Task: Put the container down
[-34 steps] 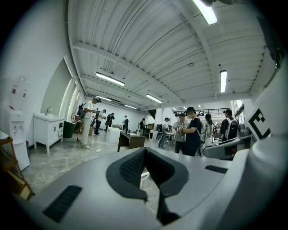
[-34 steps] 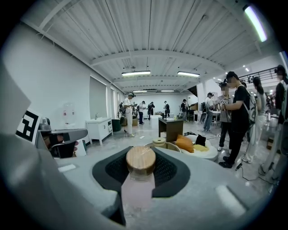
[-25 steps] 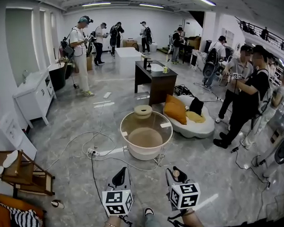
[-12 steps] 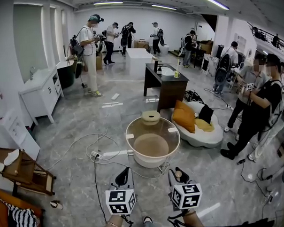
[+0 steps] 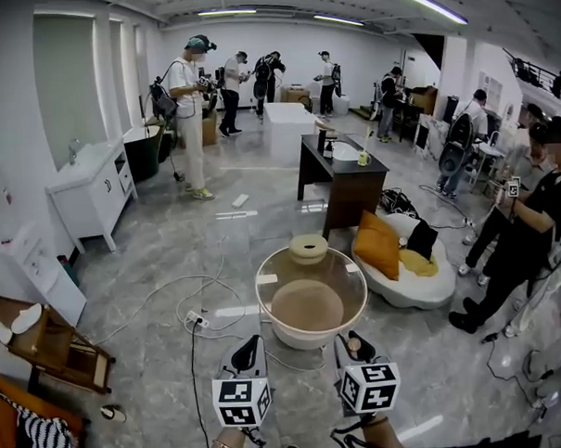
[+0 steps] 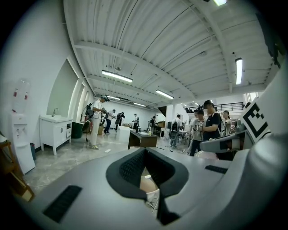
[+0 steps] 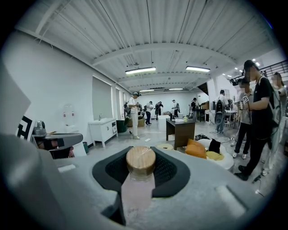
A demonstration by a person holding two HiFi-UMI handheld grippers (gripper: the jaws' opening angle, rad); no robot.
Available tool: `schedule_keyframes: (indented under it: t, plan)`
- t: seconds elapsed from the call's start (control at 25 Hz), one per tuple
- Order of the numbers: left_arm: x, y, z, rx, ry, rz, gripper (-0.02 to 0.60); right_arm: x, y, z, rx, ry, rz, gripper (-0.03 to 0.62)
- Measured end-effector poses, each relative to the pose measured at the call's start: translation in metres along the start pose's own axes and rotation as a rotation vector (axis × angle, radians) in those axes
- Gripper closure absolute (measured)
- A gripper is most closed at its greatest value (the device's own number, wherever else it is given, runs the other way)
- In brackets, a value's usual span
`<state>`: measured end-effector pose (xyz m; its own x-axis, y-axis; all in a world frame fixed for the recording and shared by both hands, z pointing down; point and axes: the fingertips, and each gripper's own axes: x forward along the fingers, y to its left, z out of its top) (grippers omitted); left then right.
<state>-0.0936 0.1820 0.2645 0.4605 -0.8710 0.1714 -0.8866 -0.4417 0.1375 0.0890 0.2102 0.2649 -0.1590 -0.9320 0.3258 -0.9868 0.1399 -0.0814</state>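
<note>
While the right gripper (image 5: 351, 340) is clamped on the wooden-lidded container (image 7: 140, 162), held clear of the floor, the left gripper (image 5: 248, 348) seems to have its jaws together on nothing. Just beyond both, farther off, stands a round glass table (image 5: 262, 286).

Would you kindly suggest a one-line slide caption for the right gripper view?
Right claw clamps a wooden-lidded jar, facing a dark desk in a crowded hall.
</note>
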Motion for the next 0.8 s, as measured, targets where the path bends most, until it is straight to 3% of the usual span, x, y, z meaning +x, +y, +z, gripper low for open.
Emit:
schedule_keyframes:
  t: [0.36, 0.8]
  plan:
    - [0.045, -0.003, -0.003, -0.003, 0.018, 0.024, 0.580, 0.041, -0.030, 0.006, 0.002, 0.012, 0.027, 0.474]
    - [0.065, -0.005, -0.011, 0.013, 0.057, 0.057, 0.580, 0.063, -0.054, 0.007, 0.024, 0.014, 0.044, 0.474]
